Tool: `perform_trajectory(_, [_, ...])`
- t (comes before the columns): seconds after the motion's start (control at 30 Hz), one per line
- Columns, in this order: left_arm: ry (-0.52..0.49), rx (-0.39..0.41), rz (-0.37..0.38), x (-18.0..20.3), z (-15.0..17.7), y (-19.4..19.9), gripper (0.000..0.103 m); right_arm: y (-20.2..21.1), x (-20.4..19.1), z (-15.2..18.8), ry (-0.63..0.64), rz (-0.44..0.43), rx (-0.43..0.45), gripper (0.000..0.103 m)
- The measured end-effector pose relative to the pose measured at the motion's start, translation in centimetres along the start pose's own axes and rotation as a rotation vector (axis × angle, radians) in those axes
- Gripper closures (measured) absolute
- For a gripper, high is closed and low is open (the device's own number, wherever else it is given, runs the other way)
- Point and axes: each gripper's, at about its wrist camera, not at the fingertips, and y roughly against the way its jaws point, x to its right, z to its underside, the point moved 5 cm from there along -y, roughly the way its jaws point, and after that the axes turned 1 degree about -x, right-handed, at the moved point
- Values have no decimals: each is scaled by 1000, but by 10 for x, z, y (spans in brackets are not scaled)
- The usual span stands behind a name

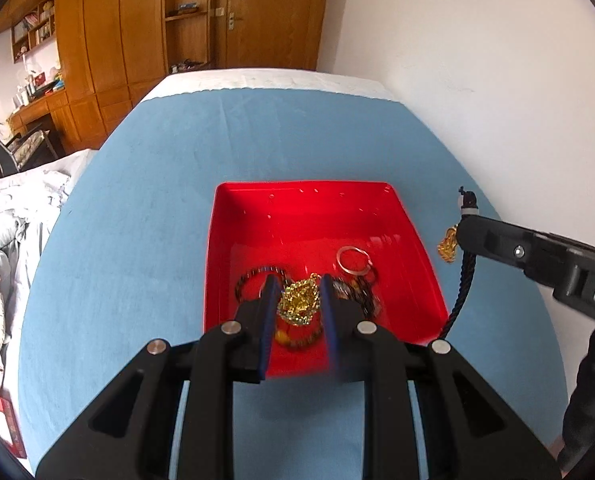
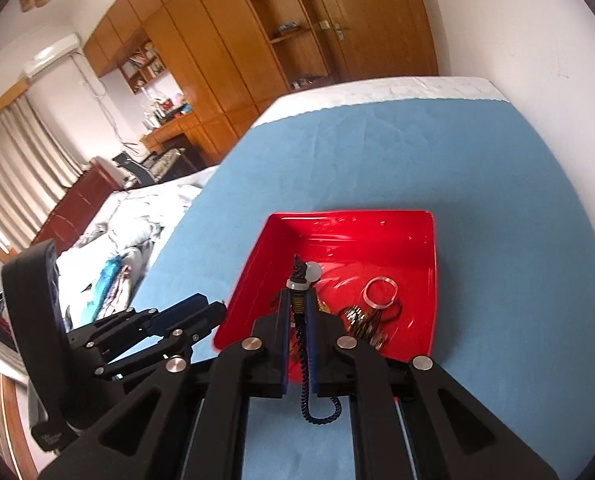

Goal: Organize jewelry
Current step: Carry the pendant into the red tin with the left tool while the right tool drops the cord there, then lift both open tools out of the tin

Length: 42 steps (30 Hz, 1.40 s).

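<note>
We see a blue cloth spread over a white-edged table, with a plain white wall just beside it. Beyond stand tall wooden cupboards with open shelves, a rumpled pale bedcover, and striped curtains near a white air conditioner.

right gripper clamps dark cord necklace | above red tray
</note>
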Motion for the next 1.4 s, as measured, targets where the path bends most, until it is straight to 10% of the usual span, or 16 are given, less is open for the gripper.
perform_trajectory(0.57, [52,-216,-67,-14,-31,-142,81,-144,54,-19,-59,54,-187,92])
perform_trajectory(0.67, [51,-217,-104,-19,-32,-150,59,-152,57,-16,-46,72,-191,78])
perform_trajectory(1.4, [34,-22,-93,-39,10,-40,13,-50,51,18,39,202,26,21])
